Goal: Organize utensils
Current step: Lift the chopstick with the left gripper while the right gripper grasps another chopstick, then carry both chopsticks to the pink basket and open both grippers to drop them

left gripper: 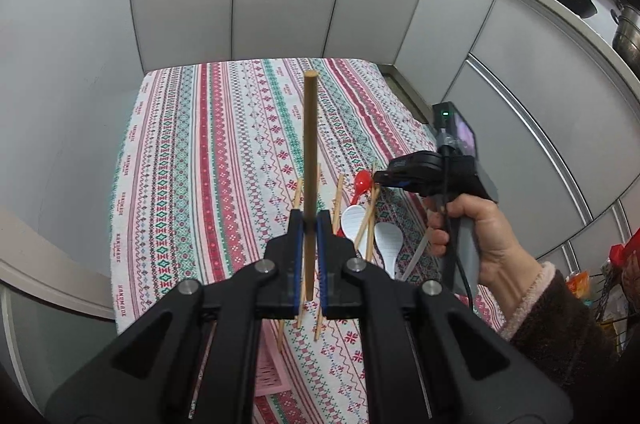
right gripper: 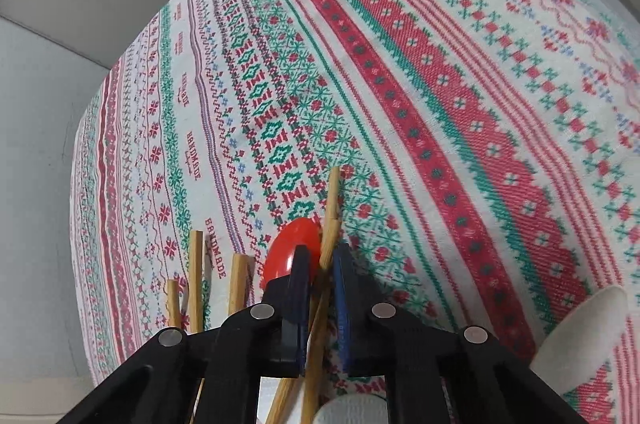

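The left tongs are clamped on one chopstick, held clear of the patterned cloth on the counter with its free end pointing away from the camera. The right tongs are down at the pile and narrowed to a slit around a second chopstick that runs between the pads, its tip just beside the red spoon; the pads look pressed on it, so I judge it gripped rather than merely straddled. The rest of the utensils lie loose close by: more chopsticks fanned across the cloth and two white spoons touching them. A pink basket shows at the near edge under the left tongs, a likely home for the sorted pieces, though that is a guess. The step in hand looks like gathering chopsticks one per hand. Next the right stick needs lifting straight off without dragging the red spoon, then both sticks laid side by side, ends aligned, apart from the spoons
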Available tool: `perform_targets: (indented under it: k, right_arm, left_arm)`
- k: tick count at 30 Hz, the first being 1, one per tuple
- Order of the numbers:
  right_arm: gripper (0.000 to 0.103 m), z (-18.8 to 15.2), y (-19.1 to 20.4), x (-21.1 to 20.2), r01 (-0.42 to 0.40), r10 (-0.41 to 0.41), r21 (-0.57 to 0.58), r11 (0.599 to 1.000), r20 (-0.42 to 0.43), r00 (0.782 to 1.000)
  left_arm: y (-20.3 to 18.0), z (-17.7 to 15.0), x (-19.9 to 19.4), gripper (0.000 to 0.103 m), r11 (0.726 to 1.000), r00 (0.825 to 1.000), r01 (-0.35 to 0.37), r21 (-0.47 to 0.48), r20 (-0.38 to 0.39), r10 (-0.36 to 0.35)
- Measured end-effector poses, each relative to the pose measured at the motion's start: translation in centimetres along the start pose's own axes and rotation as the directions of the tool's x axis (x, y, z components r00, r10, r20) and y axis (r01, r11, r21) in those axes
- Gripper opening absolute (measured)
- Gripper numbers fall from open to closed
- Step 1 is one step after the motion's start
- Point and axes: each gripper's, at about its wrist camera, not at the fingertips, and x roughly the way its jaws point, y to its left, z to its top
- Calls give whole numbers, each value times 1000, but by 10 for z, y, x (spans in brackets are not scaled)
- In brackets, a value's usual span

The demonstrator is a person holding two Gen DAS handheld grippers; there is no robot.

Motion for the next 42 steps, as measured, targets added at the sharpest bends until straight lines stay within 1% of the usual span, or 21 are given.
perform_targets:
  k: [4,7,11,15,21,24,26,31,35,38,42]
  right_arm:
    - [8,-4,-5,-17,-14,13,6,1000,16,1000]
    - [7,-9,-2,-39,-38,38,-9,999,40,998]
    - [6,-19,10,-78,-77,82,-62,995,85,993]
    - [5,-37,29,-126,-113,133,-141,984,146,980]
    - [5,-66,56,-188,-113,180,-259,959,253,950]
    - [5,-79,67,-212,-118,208,-304,945,286,935]
    - [5,-86,75,-226,-113,220,-330,937,310,925]
    - [5,-103,90,-258,-136,275,-383,914,337,901]
    - [5,-117,106,-275,-169,331,-430,887,334,883]
    - [5,-128,119,-281,-184,359,-470,863,315,878]
    - [5,-138,134,-281,-219,394,-512,830,262,881]
  left_arm:
    - [6,1,-9,7,1000,1000,-1,-19,25,2]
    - [9,1,-21,7,1000,999,1,-27,52,0]
    - [12,1,-39,7,999,996,3,-40,90,0]
    - [13,0,-60,7,999,992,-4,-42,127,9]
    - [15,-5,-93,7,997,984,-72,-11,164,72]
    - [19,-9,-102,7,991,975,-132,-4,177,131]
    - [23,-11,-103,7,987,972,-160,-4,174,159]
    - [31,-16,-92,7,984,976,-176,-6,133,175]
    - [33,-24,-77,7,983,979,-184,-13,91,185]
    - [34,-30,-65,7,981,979,-196,-5,60,196]
    - [38,-33,-56,7,981,980,-196,-4,38,196]
